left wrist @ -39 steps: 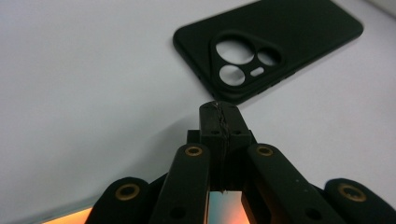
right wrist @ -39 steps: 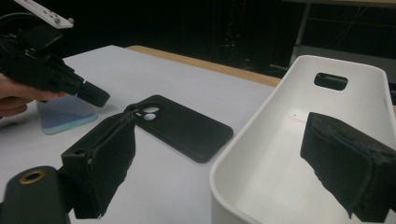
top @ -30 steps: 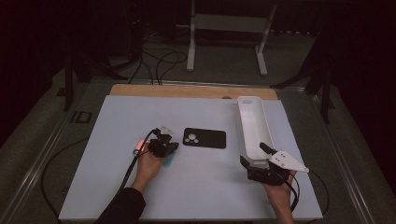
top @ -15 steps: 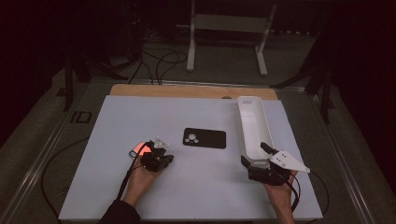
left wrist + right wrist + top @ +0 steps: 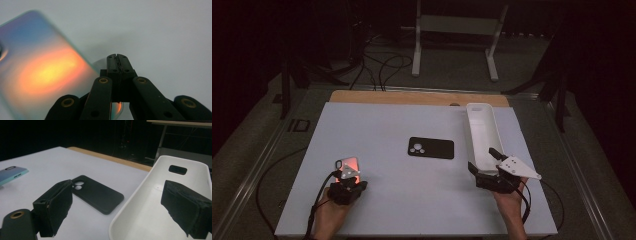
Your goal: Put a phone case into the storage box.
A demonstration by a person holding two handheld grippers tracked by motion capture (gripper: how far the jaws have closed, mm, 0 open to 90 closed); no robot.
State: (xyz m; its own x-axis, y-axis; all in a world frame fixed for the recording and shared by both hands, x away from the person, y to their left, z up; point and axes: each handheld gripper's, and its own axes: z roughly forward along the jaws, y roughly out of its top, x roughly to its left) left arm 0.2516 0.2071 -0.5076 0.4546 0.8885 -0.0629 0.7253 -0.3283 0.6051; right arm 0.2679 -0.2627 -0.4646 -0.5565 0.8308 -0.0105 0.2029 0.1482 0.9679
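A black phone case lies flat in the middle of the white table, camera holes to the left. At the right, a white phone case lies open side up. My right gripper stands open at its near end, one pad outside the rim and the other pad over the inside. Near the front left, my left gripper is shut on a corner of a phone with a shiny orange-blue back.
A wooden strip runs along the table's far edge. Beyond it on the floor are cables and a white stand. A cable trails from the left gripper off the front edge.
My left gripper has pulled back toward the person and to the left, bringing the shiny phone with it. The right gripper and both cases stayed put.
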